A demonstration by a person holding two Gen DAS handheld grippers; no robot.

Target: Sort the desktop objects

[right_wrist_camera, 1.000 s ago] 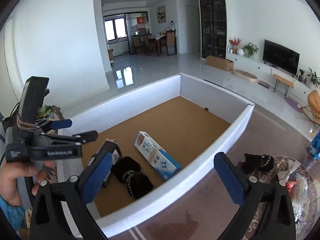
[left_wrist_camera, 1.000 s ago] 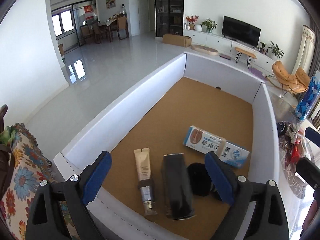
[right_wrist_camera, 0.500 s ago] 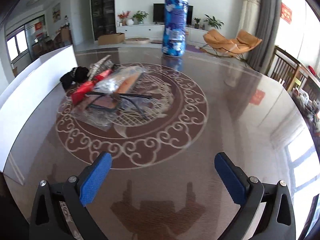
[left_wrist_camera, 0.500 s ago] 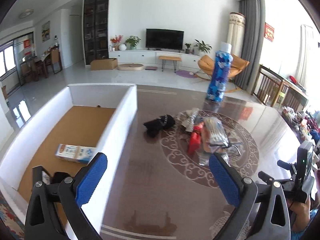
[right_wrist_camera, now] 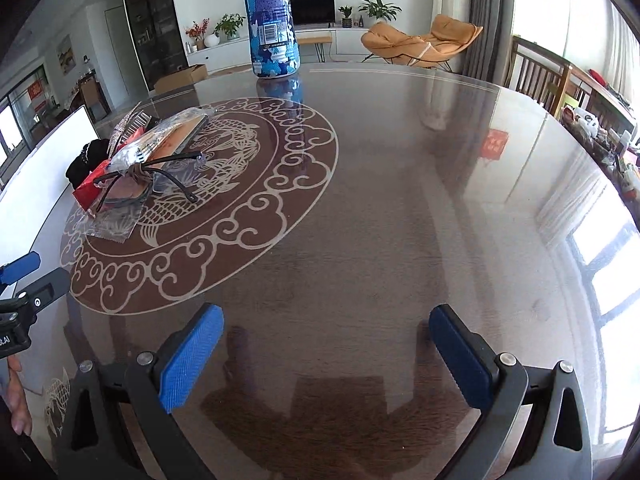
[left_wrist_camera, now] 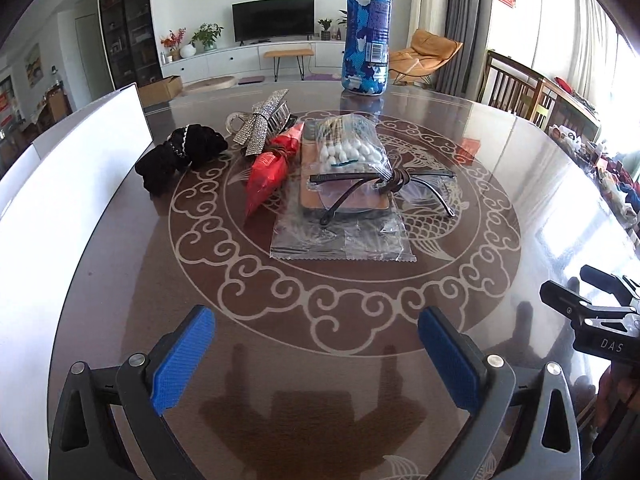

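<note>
Lying mid-frame, black-framed glasses [left_wrist_camera: 384,184] are resting atop clear cotton-swab bag [left_wrist_camera: 352,148]; red packet [left_wrist_camera: 272,164] beside; left gripper [left_wrist_camera: 316,356], right gripper [right_wrist_camera: 326,356] gaping wide, empty.

Blue-camouflage bottle [left_wrist_camera: 367,28] — red packet [left_wrist_camera: 272,164] — black scrunchie [left_wrist_camera: 178,156].
</note>
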